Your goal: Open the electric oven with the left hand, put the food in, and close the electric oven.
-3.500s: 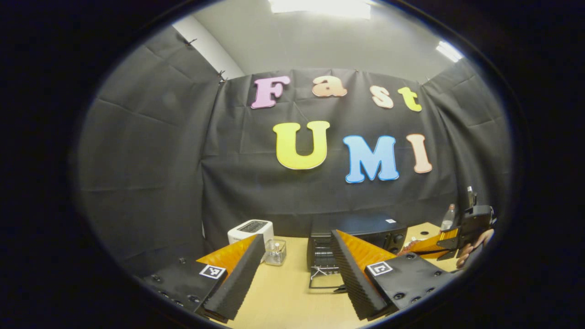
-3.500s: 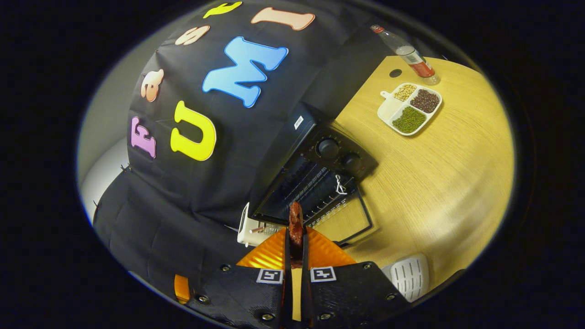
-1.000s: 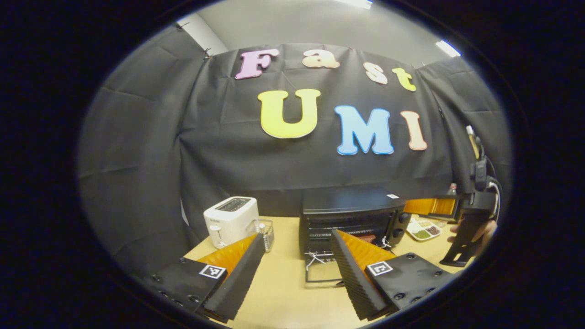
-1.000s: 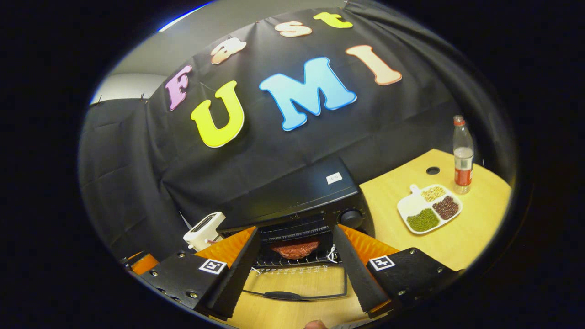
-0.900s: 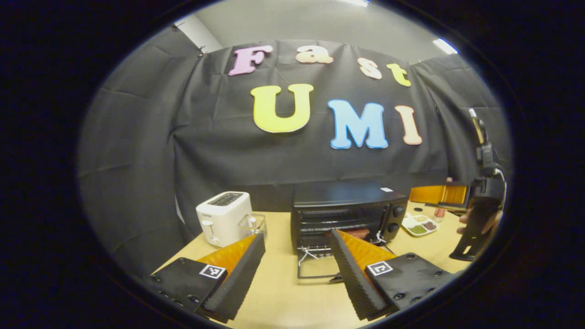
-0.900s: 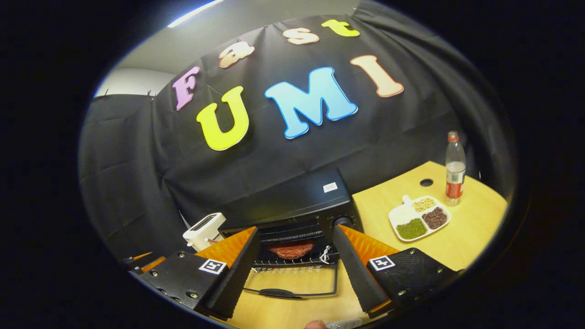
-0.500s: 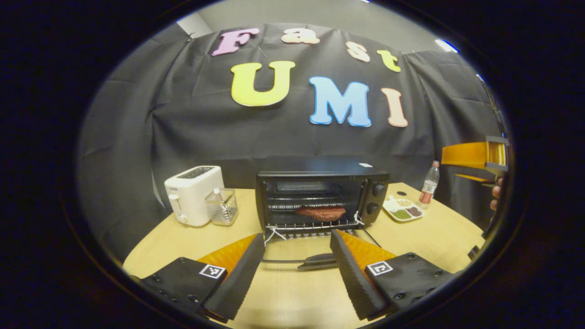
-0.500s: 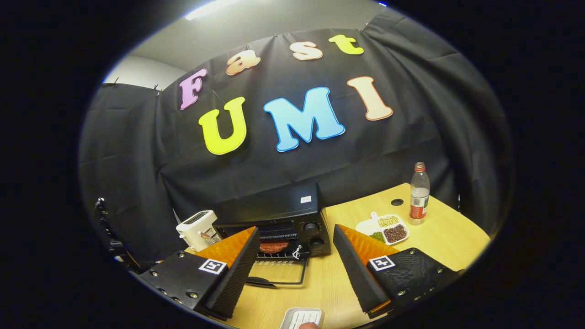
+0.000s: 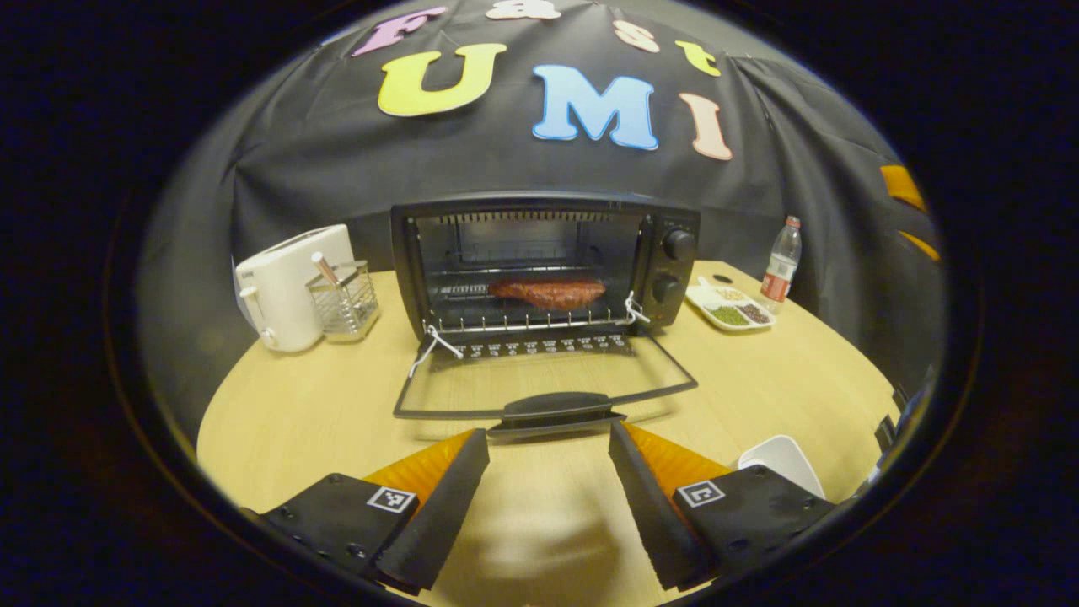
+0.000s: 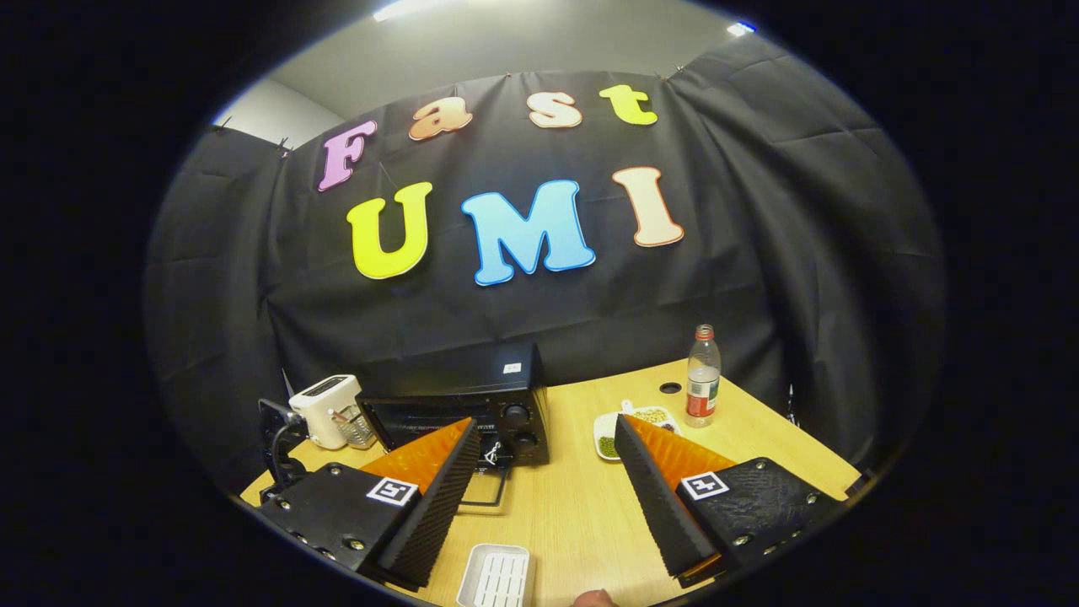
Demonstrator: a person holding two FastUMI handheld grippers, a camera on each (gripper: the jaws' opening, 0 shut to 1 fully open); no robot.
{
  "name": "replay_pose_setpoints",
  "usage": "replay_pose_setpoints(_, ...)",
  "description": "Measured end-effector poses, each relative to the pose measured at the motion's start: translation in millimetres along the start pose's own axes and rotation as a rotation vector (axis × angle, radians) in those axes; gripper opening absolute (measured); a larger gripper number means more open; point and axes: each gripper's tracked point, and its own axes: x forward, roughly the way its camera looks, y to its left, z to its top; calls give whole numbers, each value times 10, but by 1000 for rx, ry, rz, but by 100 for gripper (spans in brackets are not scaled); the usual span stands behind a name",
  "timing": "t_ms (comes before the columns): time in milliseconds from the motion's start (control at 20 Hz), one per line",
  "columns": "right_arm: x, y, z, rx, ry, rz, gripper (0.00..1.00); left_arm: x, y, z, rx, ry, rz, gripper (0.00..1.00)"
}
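Round wooden table (image 9: 337,405), pale grain, ringed by black cloth wall (image 9: 320,169); grey ceiling with a strip light (image 10: 405,10) in the right gripper view.

Electric oven (image 9: 539,253) stands at the back of the table, door (image 9: 544,388) dropped flat onto the wood, handle toward the camera. The food (image 9: 548,292) — a reddish-brown patty — lies on the rack inside.

Left gripper (image 9: 548,493): jaws spread wide, nothing between them, low over the table just in front of the door handle.

Right gripper (image 10: 544,493): also spread wide and empty, farther back; a white slotted tray (image 10: 496,577) lies on the table below it.

Left of the oven: white toaster (image 9: 291,287), wire holder (image 9: 341,299) just beside it. Right of it: divided dish of beans (image 9: 729,308), then a bottle (image 9: 781,257), upright.
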Motion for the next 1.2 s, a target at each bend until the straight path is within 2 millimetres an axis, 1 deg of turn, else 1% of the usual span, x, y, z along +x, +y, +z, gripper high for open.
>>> replay_pose_setpoints(100,-53,-120,-4,-11,10,-35,98,91,-60,-113,-9,43,2,97)
replay_pose_setpoints(150,-80,-172,8,-10,9,-51,98,142,-88,-126,-13,56,3,97)
replay_pose_setpoints(300,-179,-281,92,-2,-9,-87,98,302,-147,-226,-24,103,11,97)
replay_pose_setpoints(400,-246,-398,195,-22,-36,-117,98,377,-134,-276,-30,119,34,97)
replay_pose_setpoints(500,-305,-476,255,-39,-51,-140,98,430,-99,-330,-14,135,59,97)
replay_pose_setpoints(600,-329,-527,257,-38,-48,-154,98,475,-85,-307,18,125,73,97)
replay_pose_setpoints(650,-345,-560,241,-34,-42,-162,98,502,-92,-290,29,117,74,100)
replay_pose_setpoints(700,-357,-577,236,-33,-39,-168,98,527,-102,-278,34,113,76,92)
replay_pose_setpoints(750,-367,-578,224,-35,-38,-169,98,540,-103,-280,19,111,83,97)
replay_pose_setpoints(900,-368,-566,199,-53,-30,-163,97,545,-106,-266,-4,96,103,97)
replay_pose_setpoints(1000,-330,-526,188,-60,-26,-149,98,549,-102,-256,2,95,107,97)
replay_pose_setpoints(1050,-320,-505,193,-62,-27,-141,98,534,-103,-236,3,91,106,100)
replay_pose_setpoints(1100,-317,-486,194,-65,-26,-134,98,513,-107,-216,1,83,105,97)
replay_pose_setpoints(1200,-303,-441,181,-80,-26,-121,98,462,-109,-162,2,66,104,97)
